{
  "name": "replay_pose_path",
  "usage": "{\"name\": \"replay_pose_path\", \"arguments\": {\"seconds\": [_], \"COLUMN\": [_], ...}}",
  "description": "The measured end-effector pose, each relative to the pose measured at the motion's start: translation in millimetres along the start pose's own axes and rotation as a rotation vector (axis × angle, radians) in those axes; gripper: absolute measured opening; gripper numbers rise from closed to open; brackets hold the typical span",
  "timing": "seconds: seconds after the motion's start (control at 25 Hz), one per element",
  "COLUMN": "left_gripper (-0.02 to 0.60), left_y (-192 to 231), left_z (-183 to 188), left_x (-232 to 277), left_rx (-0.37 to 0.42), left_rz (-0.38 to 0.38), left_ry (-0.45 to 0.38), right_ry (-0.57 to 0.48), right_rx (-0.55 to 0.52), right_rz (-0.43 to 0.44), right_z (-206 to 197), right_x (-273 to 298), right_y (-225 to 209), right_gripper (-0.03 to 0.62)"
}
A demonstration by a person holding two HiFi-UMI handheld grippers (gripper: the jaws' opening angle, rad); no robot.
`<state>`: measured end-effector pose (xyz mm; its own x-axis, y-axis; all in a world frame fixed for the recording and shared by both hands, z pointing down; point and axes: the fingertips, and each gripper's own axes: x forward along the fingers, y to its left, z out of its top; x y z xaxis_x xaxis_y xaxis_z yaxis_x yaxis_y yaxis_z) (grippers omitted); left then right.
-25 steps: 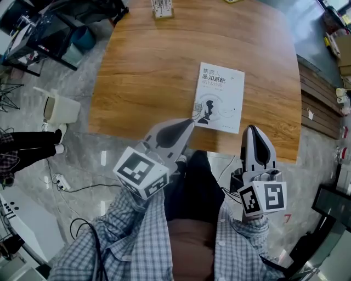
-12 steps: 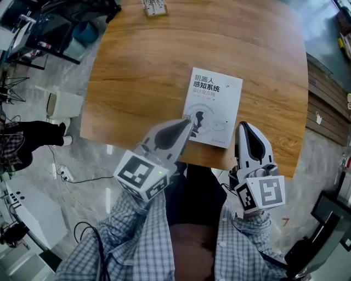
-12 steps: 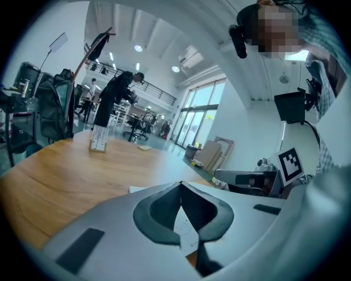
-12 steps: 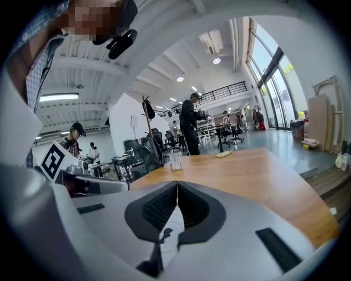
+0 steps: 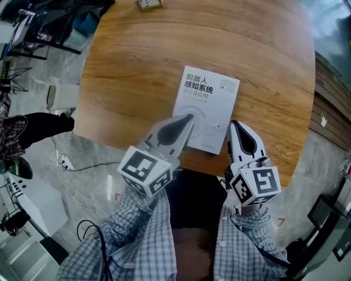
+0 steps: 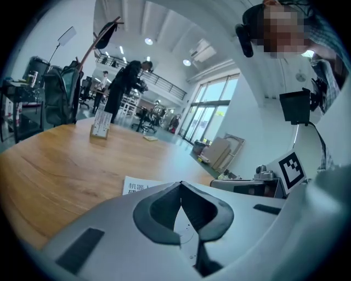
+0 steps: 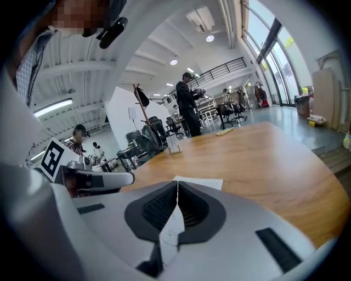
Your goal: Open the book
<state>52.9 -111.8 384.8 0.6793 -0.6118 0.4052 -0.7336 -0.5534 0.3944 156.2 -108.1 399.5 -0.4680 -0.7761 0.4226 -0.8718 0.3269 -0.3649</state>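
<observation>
A white book [image 5: 211,99] with black print lies closed, cover up, on the wooden table [image 5: 142,66] near its front edge. My left gripper [image 5: 189,117] hovers over the book's near left part, jaws shut and empty. Off the book's near right corner my right gripper [image 5: 232,124] is shut too, holding nothing. In the left gripper view the book [image 6: 138,186] shows just beyond the closed jaw tips [image 6: 180,184]. From the right gripper view the book [image 7: 200,183] lies past the meeting jaw tips [image 7: 177,183], and the left gripper [image 7: 104,178] sits at the left.
A small card stand [image 5: 149,4] sits at the table's far edge. Chairs and cables crowd the floor to the left [image 5: 33,33]. A person [image 7: 189,99] stands far behind the table. The person's checked sleeves [image 5: 137,241] fill the bottom of the head view.
Both grippers have moved forward toward the book: the left tip now lies over its cover, the right tip has reached its near right corner. The book has not moved on the table.
</observation>
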Motion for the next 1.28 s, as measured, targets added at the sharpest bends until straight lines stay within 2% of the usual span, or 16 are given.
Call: {"name": "replay_pose_path", "arguments": {"seconds": [0.2,0.32,0.44,0.52,0.72,1.0,1.16,1.28], "left_gripper": [0.008,0.008,0.008,0.008,0.008,0.008,0.008,0.008], "left_y": [5.3,10.5,8.2,5.7,2.1,4.0,4.0,3.8], "left_z": [-17.0,-31.3,-47.6,-58.2,-84.7,-101.0,-105.5,-107.7], "left_x": [20.6,35.0,49.4,56.3,71.2,81.4,83.6,84.9], "left_rx": [-0.058,-0.091,-0.055,-0.032,-0.018,0.030,0.034,0.042], "left_rz": [-0.007,-0.028,-0.069,-0.089,-0.123,-0.114,-0.114,-0.114], "left_ry": [0.042,0.094,0.190,0.243,0.353,0.423,0.444,0.451], "right_ry": [0.115,0.180,0.233,0.276,0.369,0.436,0.473,0.477], "right_rx": [0.045,0.106,0.160,0.160,0.205,0.304,0.290,0.346], "right_rz": [-0.048,-0.059,-0.066,-0.078,-0.084,-0.060,-0.059,-0.032], "right_z": [-30.0,-50.1,-65.3,-75.5,-98.2,-113.0,-115.5,-115.5], "right_x": [9.9,16.8,21.6,24.1,29.7,36.1,36.6,36.0], "right_y": [-22.6,-30.4,-36.5,-39.2,-43.4,-44.6,-47.2,-50.2], "right_gripper": [0.020,0.021,0.021,0.021,0.023,0.072,0.069,0.045]}}
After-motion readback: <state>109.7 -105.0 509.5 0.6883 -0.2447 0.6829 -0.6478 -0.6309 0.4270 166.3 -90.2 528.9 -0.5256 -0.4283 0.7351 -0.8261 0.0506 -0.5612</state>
